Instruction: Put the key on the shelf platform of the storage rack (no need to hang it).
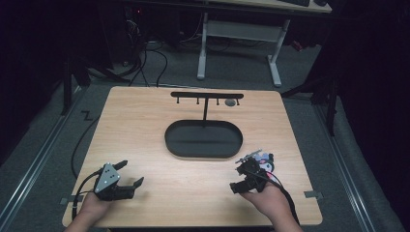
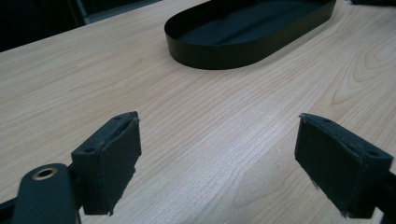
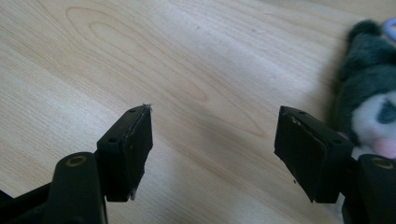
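Note:
A small plush toy (image 1: pixel 266 162), dark grey and white with a pink patch, lies on the wooden table near its front right. My right gripper (image 1: pixel 241 174) hovers just left of the toy, open and holding nothing. In the right gripper view the toy (image 3: pixel 373 93) lies beside the right-hand jaw, outside the gap of the gripper (image 3: pixel 215 154). My left gripper (image 1: pixel 131 173) rests open at the front left, with bare wood between its jaws (image 2: pixel 217 163). A black oval tray (image 1: pixel 174 145) sits mid-table, with a black hook stand (image 1: pixel 207 95) rising behind it.
A small grey round object (image 1: pixel 231 102) hangs at the right end of the stand's bar. The tray's wall (image 2: pixel 215 51) lies ahead of the left gripper. Cables trail off the table's front corners. A white desk frame (image 1: pixel 203 48) stands beyond the table.

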`<act>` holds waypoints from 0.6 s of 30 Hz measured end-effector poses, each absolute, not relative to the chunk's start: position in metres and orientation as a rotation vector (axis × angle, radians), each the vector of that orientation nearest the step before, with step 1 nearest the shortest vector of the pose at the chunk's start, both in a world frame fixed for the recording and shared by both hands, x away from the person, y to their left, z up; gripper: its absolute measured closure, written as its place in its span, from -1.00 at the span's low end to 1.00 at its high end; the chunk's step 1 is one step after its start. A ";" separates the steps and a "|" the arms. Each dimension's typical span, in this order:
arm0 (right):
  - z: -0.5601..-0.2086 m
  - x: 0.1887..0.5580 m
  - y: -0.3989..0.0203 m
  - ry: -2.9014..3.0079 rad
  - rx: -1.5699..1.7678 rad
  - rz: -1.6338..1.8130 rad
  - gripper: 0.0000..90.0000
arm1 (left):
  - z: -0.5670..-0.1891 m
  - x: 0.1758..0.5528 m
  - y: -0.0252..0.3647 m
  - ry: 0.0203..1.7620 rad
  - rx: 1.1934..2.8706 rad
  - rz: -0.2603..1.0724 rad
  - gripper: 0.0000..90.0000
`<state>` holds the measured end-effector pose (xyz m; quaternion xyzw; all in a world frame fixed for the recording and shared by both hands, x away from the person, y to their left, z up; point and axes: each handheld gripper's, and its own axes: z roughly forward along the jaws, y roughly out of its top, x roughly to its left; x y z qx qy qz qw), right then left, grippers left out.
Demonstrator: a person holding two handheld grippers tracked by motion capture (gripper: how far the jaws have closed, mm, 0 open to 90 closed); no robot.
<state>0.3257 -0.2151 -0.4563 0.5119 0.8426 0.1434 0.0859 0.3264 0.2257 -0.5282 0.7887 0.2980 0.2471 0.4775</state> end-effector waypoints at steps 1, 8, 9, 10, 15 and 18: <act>-0.452 0.326 -0.219 2.500 1.525 0.426 -0.40 | -0.528 0.326 0.226 0.727 1.926 0.605 -0.66; -0.441 0.328 -0.233 2.457 1.555 0.401 -0.39 | -0.528 0.326 0.226 0.727 1.928 0.603 -0.66; -0.439 0.329 -0.235 2.454 1.557 0.392 -0.39 | -0.528 0.327 0.226 0.729 1.927 0.603 -0.66; -0.439 0.329 -0.235 2.454 1.557 0.392 -0.39 | -0.528 0.327 0.226 0.729 1.927 0.603 -0.66; -0.437 0.329 -0.251 2.410 1.595 0.374 -0.37 | -0.528 0.327 0.225 0.729 1.925 0.601 -0.66; -0.436 0.329 -0.257 2.393 1.617 0.366 -0.38 | -0.528 0.327 0.225 0.728 1.927 0.602 -0.66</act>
